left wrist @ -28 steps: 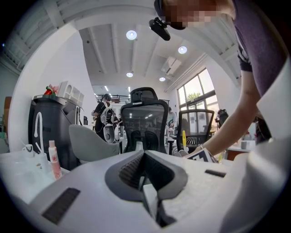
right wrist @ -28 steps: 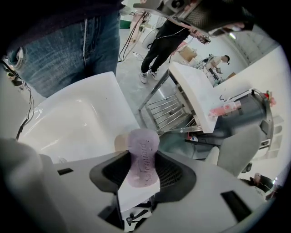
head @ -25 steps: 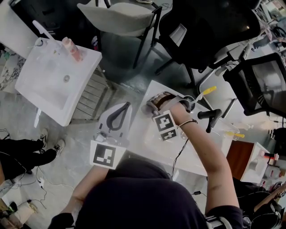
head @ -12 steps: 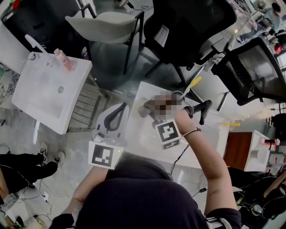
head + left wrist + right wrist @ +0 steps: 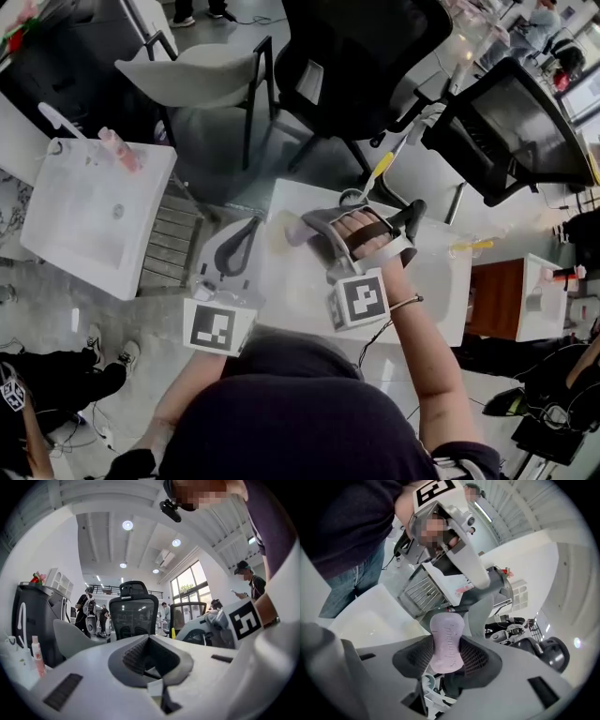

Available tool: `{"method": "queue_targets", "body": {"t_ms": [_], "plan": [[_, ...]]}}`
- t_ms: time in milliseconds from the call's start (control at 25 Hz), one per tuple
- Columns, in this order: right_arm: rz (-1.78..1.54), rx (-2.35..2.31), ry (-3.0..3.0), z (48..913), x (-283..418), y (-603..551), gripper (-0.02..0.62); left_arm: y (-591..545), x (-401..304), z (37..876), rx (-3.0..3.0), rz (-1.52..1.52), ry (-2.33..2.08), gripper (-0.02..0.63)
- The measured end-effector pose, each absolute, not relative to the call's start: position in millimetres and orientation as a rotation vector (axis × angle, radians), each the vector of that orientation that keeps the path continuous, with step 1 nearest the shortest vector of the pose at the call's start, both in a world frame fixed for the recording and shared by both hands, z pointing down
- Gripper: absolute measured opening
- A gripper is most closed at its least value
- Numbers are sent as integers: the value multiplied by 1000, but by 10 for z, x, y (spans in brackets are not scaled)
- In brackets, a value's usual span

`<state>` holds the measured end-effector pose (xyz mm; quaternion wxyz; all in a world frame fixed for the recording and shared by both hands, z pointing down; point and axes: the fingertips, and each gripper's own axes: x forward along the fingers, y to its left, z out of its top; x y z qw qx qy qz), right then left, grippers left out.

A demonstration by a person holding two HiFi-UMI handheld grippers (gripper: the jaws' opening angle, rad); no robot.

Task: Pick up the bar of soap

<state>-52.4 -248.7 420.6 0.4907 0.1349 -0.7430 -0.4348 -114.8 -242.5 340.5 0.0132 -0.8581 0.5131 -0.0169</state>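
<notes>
Soap bar (image 5: 446,641), pale pink, stands clamped between the pads of our right gripper (image 5: 447,660) above the white basin (image 5: 291,300). Our left gripper (image 5: 151,663) hangs alongside, jaws together, empty

Only one word is readable, and it is the brand pressed into the soap.
Look at the pale pink bar of soap (image 5: 446,641) pinched in your right gripper (image 5: 447,658). Raised letters run lengthwise down its face and appear to spell "Safeguard", though the middle letters are soft. The marker cube (image 5: 361,300) on that gripper shows only a black-and-white square pattern, not text.
</notes>
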Motion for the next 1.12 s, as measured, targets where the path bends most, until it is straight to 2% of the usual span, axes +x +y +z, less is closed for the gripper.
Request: {"method": "queue_targets", "body": {"t_ms": [720,1120], "plan": [[-863,1266,-2128,3107,-37,-2474,189,-2364,-1029,3031,-2635,47,1511,0],[-514,1703,-2412,2791,302,-2335,189,-2279,-1007,2929,-2599,61,1514,0]]}}
